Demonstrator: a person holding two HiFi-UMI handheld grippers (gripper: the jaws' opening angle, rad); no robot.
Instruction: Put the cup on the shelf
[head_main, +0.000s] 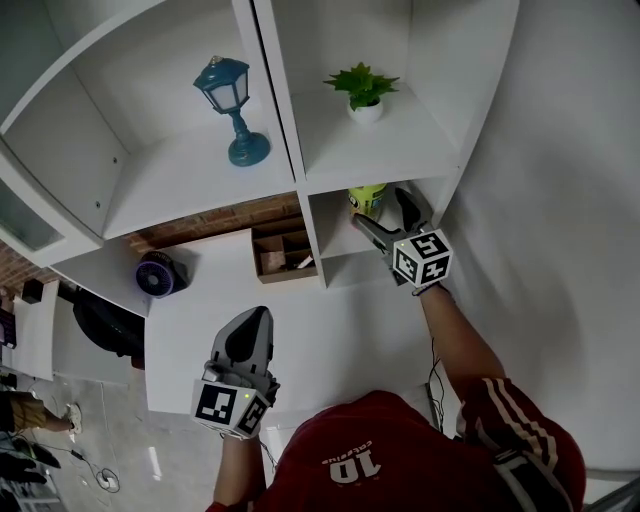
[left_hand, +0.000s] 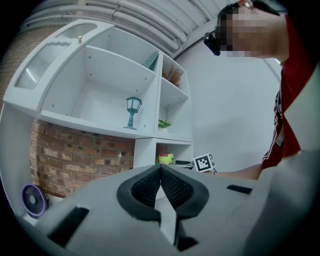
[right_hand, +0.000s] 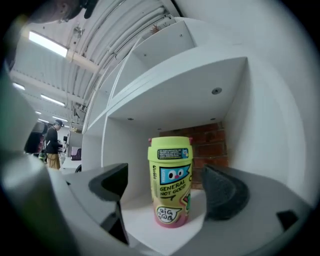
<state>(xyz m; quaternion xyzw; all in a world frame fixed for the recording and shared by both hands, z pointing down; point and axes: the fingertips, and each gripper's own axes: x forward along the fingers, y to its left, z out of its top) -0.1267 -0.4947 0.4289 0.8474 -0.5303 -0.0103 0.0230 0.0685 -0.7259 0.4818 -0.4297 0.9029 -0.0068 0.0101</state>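
Observation:
A yellow-green cup (right_hand: 171, 181) with cartoon print and a pink base stands upright on the lowest shelf compartment (right_hand: 150, 225) of the white shelf unit. My right gripper (right_hand: 167, 190) is open, its jaws wide on either side of the cup without touching it. From the head view the cup (head_main: 366, 198) shows inside that compartment, with the right gripper (head_main: 385, 222) just in front of it. My left gripper (head_main: 250, 335) hangs low over the white table (head_main: 330, 320), shut and empty. In the left gripper view its pads meet (left_hand: 160, 186).
A teal lantern (head_main: 230, 105) stands on the upper left shelf, a small potted plant (head_main: 364, 92) on the upper right one. A cardboard box (head_main: 282, 250) and a purple fan (head_main: 157, 273) sit by the brick wall. A white wall (head_main: 560, 200) closes the right side.

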